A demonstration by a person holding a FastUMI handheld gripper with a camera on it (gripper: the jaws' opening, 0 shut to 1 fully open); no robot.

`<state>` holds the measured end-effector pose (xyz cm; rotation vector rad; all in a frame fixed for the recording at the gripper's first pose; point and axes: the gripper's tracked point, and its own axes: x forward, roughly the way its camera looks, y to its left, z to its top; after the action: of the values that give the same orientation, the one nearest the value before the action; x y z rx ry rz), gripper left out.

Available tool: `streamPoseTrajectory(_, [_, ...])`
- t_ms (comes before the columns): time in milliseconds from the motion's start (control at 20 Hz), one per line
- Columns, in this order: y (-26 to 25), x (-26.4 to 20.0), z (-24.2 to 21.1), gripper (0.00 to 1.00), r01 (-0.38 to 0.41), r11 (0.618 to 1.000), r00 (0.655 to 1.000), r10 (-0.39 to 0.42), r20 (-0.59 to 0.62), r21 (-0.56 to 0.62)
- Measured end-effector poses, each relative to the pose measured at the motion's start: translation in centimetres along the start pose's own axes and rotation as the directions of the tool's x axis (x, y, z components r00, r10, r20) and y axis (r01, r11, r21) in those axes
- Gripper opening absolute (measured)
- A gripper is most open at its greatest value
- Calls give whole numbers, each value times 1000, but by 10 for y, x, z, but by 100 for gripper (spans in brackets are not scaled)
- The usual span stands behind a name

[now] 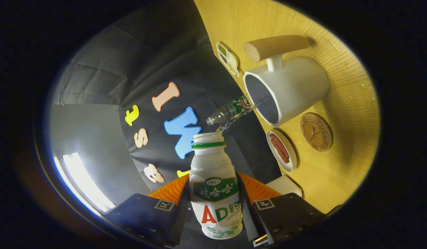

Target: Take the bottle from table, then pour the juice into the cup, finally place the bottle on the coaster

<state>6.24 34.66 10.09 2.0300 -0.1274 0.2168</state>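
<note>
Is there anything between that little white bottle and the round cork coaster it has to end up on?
Possibly. The claw is shut on the bottle. Between it and the coaster lies a small white dish, with the white cup just beside the coaster. Lifting over them looks feasible.

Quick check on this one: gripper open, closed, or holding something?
Gripper: closed on the white bottle, one of the jaws pressing each side, the bottle tipped toward the white cup.

Clear bottle (229,112), small dish (281,151)
</note>
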Motion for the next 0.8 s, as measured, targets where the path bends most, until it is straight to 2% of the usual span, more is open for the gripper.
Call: streamPoseTrajectory(800, [-6, 8, 15, 69, 3, 996, 999, -8, 53, 94])
